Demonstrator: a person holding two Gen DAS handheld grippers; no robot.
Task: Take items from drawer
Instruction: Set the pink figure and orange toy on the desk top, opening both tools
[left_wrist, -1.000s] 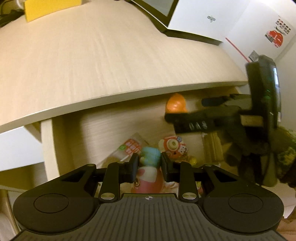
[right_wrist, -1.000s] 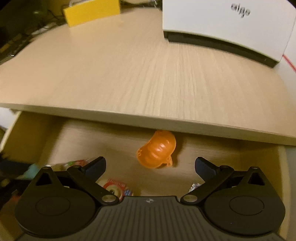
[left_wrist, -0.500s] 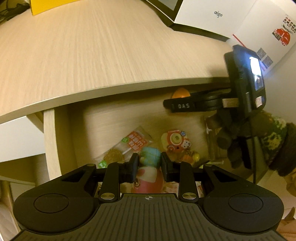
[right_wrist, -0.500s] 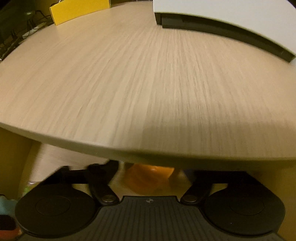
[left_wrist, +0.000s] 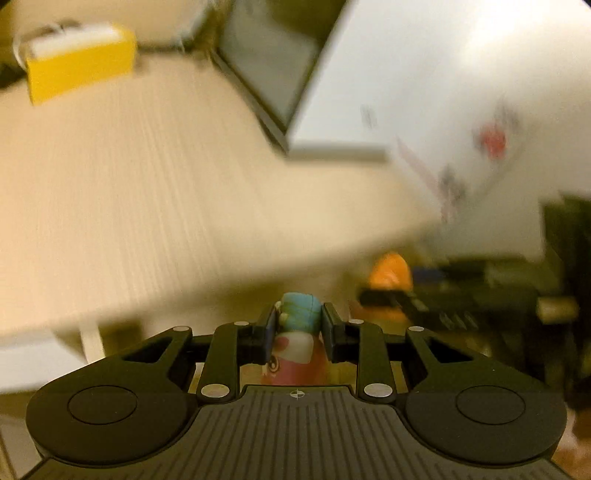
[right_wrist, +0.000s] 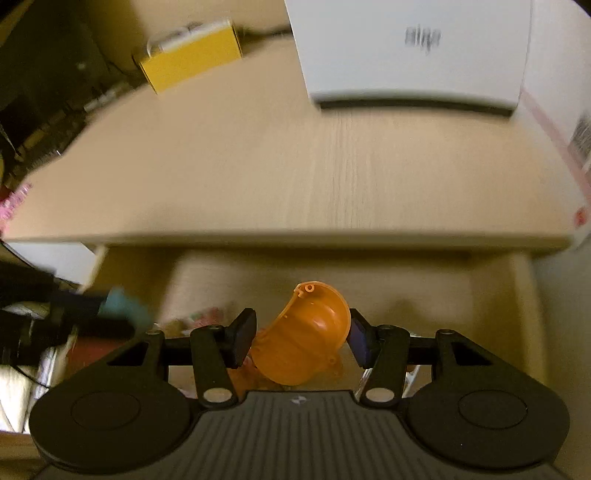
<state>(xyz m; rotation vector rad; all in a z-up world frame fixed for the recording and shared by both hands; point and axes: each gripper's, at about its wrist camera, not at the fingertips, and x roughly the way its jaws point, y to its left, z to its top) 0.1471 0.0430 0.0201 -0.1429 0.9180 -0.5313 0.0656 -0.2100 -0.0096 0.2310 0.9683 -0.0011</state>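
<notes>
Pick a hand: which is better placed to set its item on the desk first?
Left, marginally. Its tongs pinch the blue-capped toy squarely, right at the desk edge. The right tongs hold the orange shell by its curved side, a less sure grip, above the drawer.

Ahead of you lies the pale wood-grain counter (right_wrist: 295, 155), its front edge curving across both views. At its far left corner you see a bright yellow rectangular box (right_wrist: 192, 55) with something white and blurred on top. To the right of that stands a white box with grey lettering on its face (right_wrist: 413, 48); a dark strip runs along its base. A white carton with a red printed mark (left_wrist: 480, 122) leans beside it.
</notes>
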